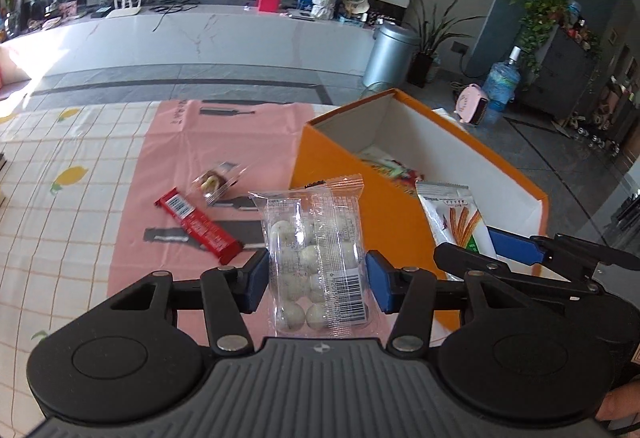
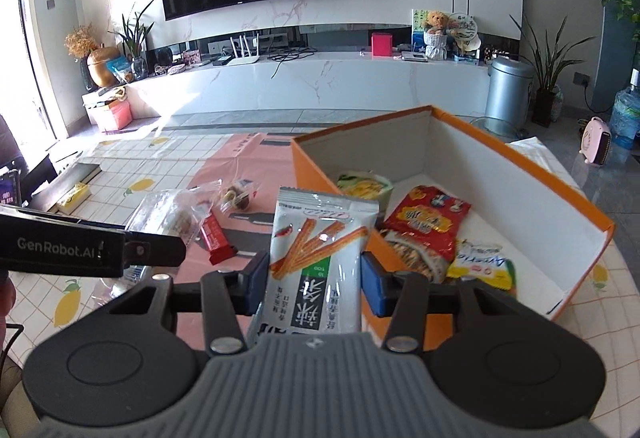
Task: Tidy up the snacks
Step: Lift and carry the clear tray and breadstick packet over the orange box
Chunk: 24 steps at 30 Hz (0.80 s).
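The left gripper (image 1: 316, 280) has its blue pads pressed against both sides of a clear packet of white round candies (image 1: 316, 254), which stands upright between them, lifted off the table. The right gripper (image 2: 312, 284) is clamped the same way on a white packet printed with orange snack sticks (image 2: 316, 258), jaws about half spread to fit its width; in the left wrist view this gripper and its packet show just beside the orange box (image 1: 384, 214). Below and beyond the left gripper, on the pink mat (image 1: 168, 158) over the lemon-print tablecloth (image 1: 60, 174), lie a red wrapped bar (image 1: 198, 225) and, a little farther on, a small clear packet with brown pieces (image 1: 218, 180). The orange box stands open on the right of the mat, and in the right wrist view it holds a red packet (image 2: 426, 218), a yellow packet (image 2: 482, 264) and a green-and-yellow one (image 2: 362, 186) at its far end.
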Available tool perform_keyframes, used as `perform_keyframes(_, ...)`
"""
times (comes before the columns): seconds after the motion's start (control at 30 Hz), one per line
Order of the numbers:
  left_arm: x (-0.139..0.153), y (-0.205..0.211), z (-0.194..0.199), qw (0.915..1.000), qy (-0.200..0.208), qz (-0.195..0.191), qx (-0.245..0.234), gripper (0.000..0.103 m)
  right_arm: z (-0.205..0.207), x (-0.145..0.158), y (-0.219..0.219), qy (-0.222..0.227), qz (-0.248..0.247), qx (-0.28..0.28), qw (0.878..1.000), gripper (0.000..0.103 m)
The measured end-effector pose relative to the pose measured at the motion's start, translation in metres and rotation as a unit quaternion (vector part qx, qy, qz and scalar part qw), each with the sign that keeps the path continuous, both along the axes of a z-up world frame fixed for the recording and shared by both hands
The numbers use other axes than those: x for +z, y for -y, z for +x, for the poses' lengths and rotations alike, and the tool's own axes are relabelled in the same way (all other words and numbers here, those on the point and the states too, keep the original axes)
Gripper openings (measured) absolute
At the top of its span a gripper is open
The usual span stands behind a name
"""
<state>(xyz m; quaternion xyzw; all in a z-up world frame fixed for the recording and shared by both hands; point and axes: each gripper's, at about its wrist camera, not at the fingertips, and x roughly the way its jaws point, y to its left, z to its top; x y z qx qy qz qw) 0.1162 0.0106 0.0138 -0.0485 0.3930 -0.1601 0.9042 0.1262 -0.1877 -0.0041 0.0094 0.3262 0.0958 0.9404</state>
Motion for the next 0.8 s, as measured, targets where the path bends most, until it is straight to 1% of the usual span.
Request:
perform_keyframes(0.1,0.012,0.021,0.014,0.9994,-0.001,-0.017,-0.029,0.059,0.009,0.015,0.026,-0.002,-0.011,0.002,1.000,0.047)
perform_keyframes(0.23,0.021,0.053,0.034,0.9976,0.002,-0.012,-0.067,0.059,0.030,0.025,0.059,-0.017,-0.030,0.012,0.999,0.047)
perform_keyframes(0.37,0.021,0.084,0.058,0.9950,-0.013,-0.011,-0.098,0.059,0.060,0.023,0.089,-0.038,-0.054,0.024,0.998,0.047)
perform_keyframes(0.47,0.019,0.104,0.076,0.9931,-0.028,-0.010,-0.113,0.059,0.087,0.015,0.106,-0.067,-0.060,0.032,0.995,0.047)
perform_keyframes(0.57,0.010,0.123,0.094,0.9906,-0.055,-0.014,-0.125,0.059,0.110,0.005,0.115,-0.092,-0.085,0.045,0.991,0.047)
perform_keyframes(0.67,-0.005,0.143,0.108,0.9881,-0.076,0.006,-0.134,0.059,0.127,-0.009,0.118,-0.120,-0.113,0.061,0.985,0.047)
perform_keyframes(0.8,-0.029,0.159,0.126,0.9837,-0.116,0.016,-0.137,0.059,0.145,-0.027,0.122,-0.149,-0.132,0.079,0.977,0.047)
